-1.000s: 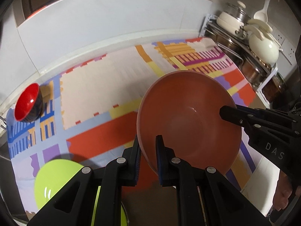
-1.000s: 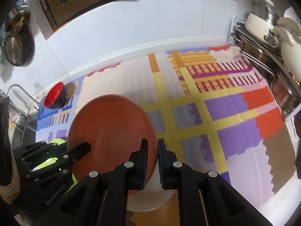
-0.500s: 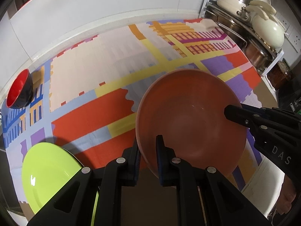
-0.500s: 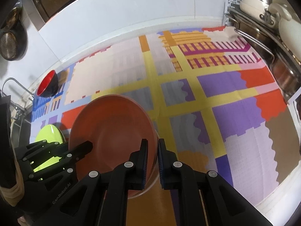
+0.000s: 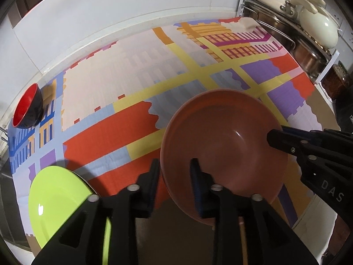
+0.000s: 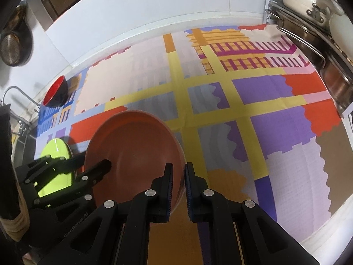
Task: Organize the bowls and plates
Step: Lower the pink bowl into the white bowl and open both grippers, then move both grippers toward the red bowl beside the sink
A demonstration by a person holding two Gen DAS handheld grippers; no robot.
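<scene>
A wide terracotta plate [image 5: 225, 145] hangs tilted over the front part of the patterned mat [image 5: 123, 81]. My right gripper [image 6: 178, 176] is shut on its right rim. The left gripper [image 5: 174, 176] is open, and the plate's left rim still passes between its fingers without being pinched. From the right wrist view the same plate [image 6: 132, 150] fills the lower left, with the left gripper [image 6: 88, 161] straddling its far edge. A lime green plate [image 5: 59, 196] lies at the mat's front left corner. A red and black bowl [image 5: 27, 110] stands at the far left.
A metal rack [image 5: 286, 35] with cream pots and steel pans lines the right edge. A white tiled wall [image 5: 110, 17] closes the back. A faucet [image 6: 19, 92] and a hanging strainer [image 6: 13, 50] are at the far left. The counter's front edge is close below.
The left gripper's fingers have spread apart off the plate rim. Both grippers and the plate have drifted back toward the counter's front, bringing more of the green plate into view.
</scene>
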